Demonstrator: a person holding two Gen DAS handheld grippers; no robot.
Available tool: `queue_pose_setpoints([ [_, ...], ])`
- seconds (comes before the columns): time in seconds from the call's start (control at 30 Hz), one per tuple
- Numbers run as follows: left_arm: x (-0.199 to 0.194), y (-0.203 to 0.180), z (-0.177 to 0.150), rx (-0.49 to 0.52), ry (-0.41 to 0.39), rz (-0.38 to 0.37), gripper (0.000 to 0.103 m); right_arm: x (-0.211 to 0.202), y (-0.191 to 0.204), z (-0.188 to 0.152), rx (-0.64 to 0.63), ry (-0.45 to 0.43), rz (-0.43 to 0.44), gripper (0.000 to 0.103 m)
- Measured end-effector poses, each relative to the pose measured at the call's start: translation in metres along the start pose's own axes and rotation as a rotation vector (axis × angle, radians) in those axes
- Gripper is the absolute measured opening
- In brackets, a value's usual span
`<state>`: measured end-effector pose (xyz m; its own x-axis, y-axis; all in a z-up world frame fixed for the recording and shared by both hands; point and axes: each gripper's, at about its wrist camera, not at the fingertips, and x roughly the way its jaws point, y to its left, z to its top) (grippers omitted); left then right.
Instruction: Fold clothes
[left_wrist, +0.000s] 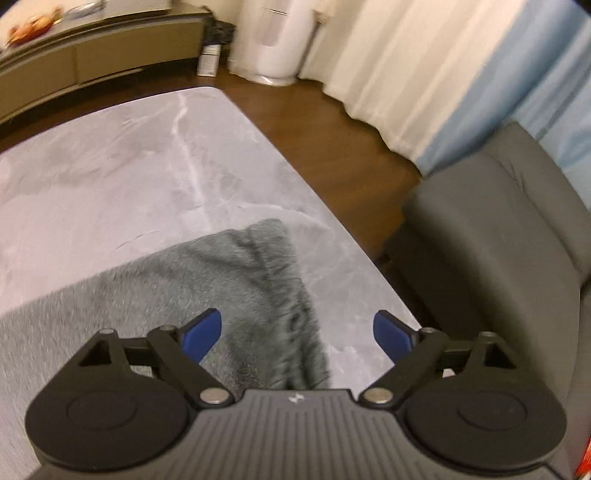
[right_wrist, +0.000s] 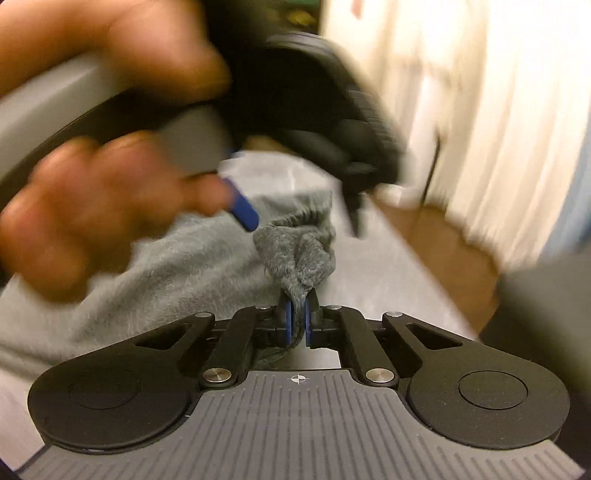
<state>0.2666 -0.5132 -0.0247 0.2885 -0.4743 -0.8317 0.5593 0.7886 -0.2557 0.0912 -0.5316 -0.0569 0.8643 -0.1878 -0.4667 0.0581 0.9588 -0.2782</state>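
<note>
Two grippers share the grey fleece garment (left_wrist: 155, 295) spread on the marble desk (left_wrist: 110, 177): the right gripper (right_wrist: 298, 319) is clenched on a bunched corner, the left gripper (left_wrist: 297, 334) hovers released above, and should probably pinch a matching corner before folding evenly.

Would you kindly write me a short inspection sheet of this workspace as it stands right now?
Surface: grey marble table, mostly bare.
Job's things: grey fuzzy garment lying on the table, one corner bunched.
Clutter: nothing seen on the table.
Grippers: left gripper open above the garment; right gripper shut on the bunched corner; the person's hand holds the left one.
Cables: nothing seen.
Surroundings: grey sofa, curtains, white appliance, low cabinet, wooden floor.
</note>
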Motion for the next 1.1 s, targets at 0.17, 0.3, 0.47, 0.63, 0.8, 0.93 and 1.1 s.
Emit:
queue_pose_setpoints([
  [0.17, -0.006, 0.004, -0.013, 0.09, 0.015, 0.135, 0.023, -0.019, 0.032, 0.002, -0.194, -0.085, -0.02, 0.005],
  [0.3, -0.057, 0.068, -0.05, -0.148, -0.101, 0.042, 0.022, -0.034, 0.034, 0.003, -0.238, -0.106, 0.044, 0.005],
  [0.47, -0.075, 0.14, -0.104, -0.334, -0.118, 0.057, 0.023, -0.041, 0.031, 0.004, -0.198, -0.044, 0.272, 0.015],
  [0.63, -0.074, 0.157, -0.118, -0.388, -0.124, 0.011, 0.024, -0.051, 0.011, 0.012, -0.091, 0.008, 0.439, 0.033],
  [0.8, -0.088, 0.157, -0.118, -0.352, -0.195, 0.022, 0.05, -0.046, -0.015, 0.035, 0.196, -0.014, 0.537, 0.033],
  [0.93, -0.092, 0.148, -0.111, -0.321, -0.255, 0.038, 0.07, -0.021, 0.004, 0.031, 0.256, 0.086, 0.444, 0.027],
  [1.1, -0.075, 0.136, -0.092, -0.213, -0.229, 0.186, 0.032, 0.007, 0.023, 0.02, 0.205, 0.206, 0.396, 0.025],
])
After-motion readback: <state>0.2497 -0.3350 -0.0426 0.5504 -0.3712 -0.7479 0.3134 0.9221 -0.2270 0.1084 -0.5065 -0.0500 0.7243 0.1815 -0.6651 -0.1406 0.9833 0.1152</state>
